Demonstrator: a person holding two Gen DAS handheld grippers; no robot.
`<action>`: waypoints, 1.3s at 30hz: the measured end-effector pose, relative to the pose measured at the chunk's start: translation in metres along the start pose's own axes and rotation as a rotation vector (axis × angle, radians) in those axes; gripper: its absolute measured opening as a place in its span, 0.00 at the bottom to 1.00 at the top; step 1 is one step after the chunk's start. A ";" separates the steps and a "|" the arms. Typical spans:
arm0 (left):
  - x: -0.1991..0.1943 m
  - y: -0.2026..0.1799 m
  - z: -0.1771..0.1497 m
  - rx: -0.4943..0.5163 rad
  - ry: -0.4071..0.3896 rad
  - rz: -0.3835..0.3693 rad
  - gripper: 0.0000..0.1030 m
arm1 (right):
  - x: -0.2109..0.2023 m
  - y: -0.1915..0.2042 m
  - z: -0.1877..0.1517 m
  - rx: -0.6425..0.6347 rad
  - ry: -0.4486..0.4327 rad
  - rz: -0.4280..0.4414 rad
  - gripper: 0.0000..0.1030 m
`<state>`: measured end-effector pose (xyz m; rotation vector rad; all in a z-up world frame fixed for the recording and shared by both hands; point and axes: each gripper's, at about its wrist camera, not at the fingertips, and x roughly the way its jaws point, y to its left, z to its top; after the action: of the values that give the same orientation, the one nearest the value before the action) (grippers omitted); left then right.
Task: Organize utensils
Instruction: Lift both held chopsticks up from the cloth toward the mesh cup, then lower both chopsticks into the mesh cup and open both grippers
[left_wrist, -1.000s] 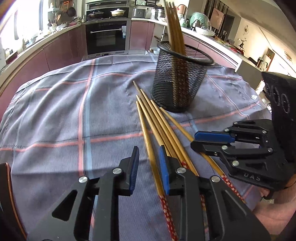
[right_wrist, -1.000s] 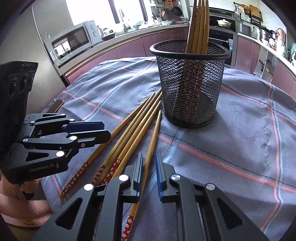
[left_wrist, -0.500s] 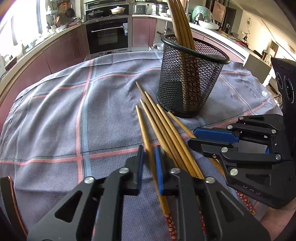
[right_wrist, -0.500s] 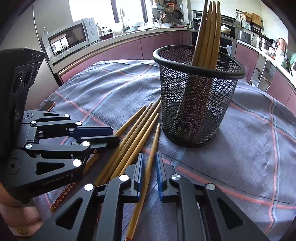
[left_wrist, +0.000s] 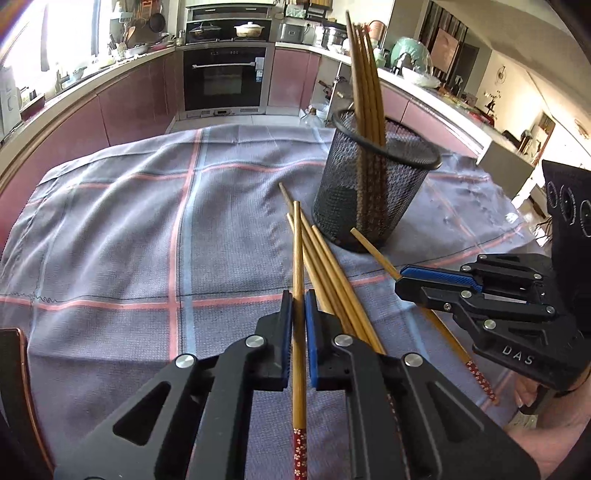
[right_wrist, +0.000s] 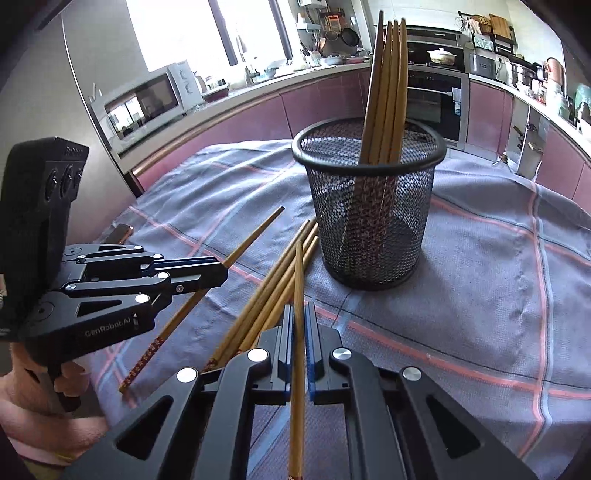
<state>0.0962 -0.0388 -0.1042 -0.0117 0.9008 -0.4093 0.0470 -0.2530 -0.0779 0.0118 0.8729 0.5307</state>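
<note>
chopsticks (right_wrist: 386, 92) upright in mesh cup (right_wrist: 369, 221)

Grey cloth (left_wrist: 110, 229) with pink and pale-blue grid lines, black mesh holder (right_wrist: 373, 221), tan chopsticks (left_wrist: 334, 273) with red floral-patterned ends, blue-padded black fingers (left_wrist: 312, 325).

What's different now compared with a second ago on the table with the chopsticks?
Both grippers' jaws have just been closing. The left gripper now clamps one chopstick and the right gripper another chopstick, both tips lifted. The mesh holder, its standing chopsticks and the loose ones stayed put.
</note>
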 end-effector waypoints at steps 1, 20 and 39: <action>-0.005 0.001 0.002 -0.003 -0.011 -0.004 0.07 | -0.005 -0.001 0.000 0.001 -0.013 0.008 0.05; -0.117 0.006 0.025 -0.007 -0.248 -0.150 0.07 | -0.085 -0.007 0.024 0.023 -0.266 0.068 0.05; -0.166 -0.015 0.073 0.024 -0.399 -0.207 0.07 | -0.123 -0.003 0.057 -0.016 -0.418 0.047 0.05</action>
<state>0.0561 -0.0062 0.0702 -0.1607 0.5012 -0.5870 0.0262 -0.2985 0.0479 0.1251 0.4615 0.5541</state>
